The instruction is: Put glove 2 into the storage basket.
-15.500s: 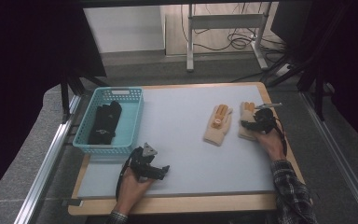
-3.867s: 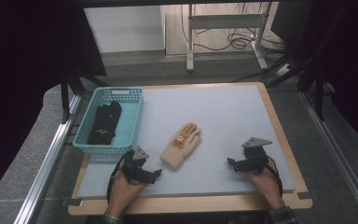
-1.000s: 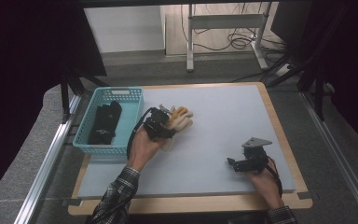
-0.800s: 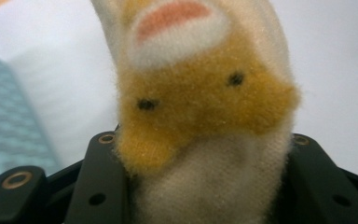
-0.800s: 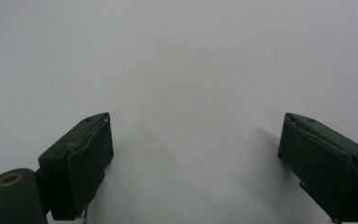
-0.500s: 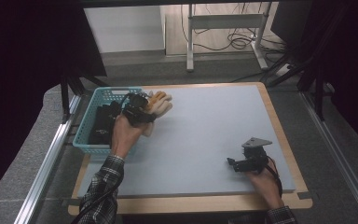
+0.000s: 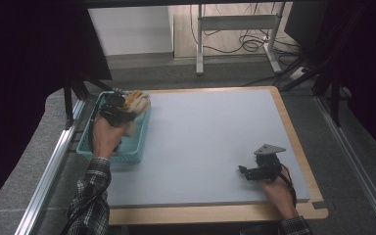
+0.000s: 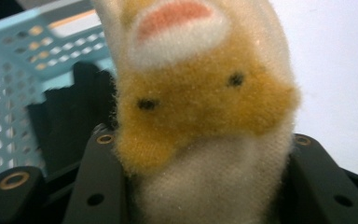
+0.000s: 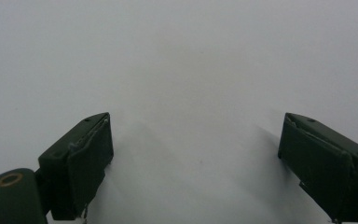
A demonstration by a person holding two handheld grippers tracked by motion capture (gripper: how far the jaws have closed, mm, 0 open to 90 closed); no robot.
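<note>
Clamped on the cream and orange plush glove (image 8: 200, 116), the left gripper (image 7: 113, 111) holds it over the blue basket (image 7: 127, 152) at the desk's left edge, above a dark glove (image 8: 70, 126) already inside, while the right gripper (image 9: 196, 163) rests near the front right corner, jaws apart. Letting go too near the rim could leave the glove draped over the wall or spilling onto the desk (image 7: 210, 142). Hand and glove hide most of the basket's inside, so the free room there is hard to judge.
</note>
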